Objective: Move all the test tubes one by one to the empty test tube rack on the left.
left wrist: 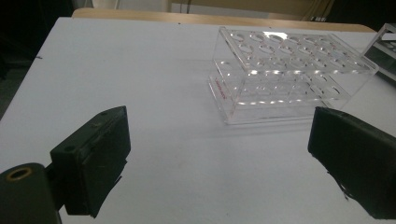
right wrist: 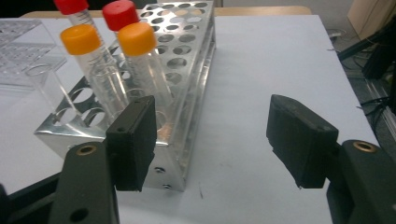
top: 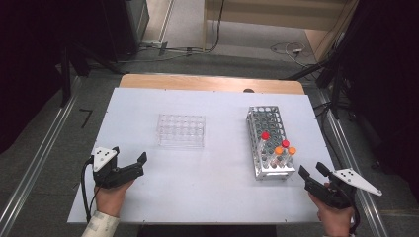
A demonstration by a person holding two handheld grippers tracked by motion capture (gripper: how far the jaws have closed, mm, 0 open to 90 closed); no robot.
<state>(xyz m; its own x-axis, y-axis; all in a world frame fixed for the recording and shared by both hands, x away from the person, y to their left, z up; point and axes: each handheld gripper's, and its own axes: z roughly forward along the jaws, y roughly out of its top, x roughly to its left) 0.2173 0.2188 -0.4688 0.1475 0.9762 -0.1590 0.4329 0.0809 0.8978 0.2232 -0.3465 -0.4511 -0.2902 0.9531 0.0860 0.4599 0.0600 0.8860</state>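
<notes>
I see a metal rack [top: 269, 143] on the right of the white table [top: 207, 192], a shiny perforated block of round holes holding four clear tubes at its near end: two with red caps [top: 265, 135] and two with orange caps [top: 279, 150]. In the right gripper view a fifth clear tube [right wrist: 44, 88] without a cap stands in the rack's near corner. Further left sits a clear plastic rack [top: 181, 131], a boxy see-through tray of round holes with nothing in it. My left gripper [top: 131, 163] rests near the table's left front, jaws spread wide and holding nothing, pointed at the plastic rack. My right gripper [top: 312, 170] sits just beside the metal rack's near end, jaws apart and bare.
</notes>
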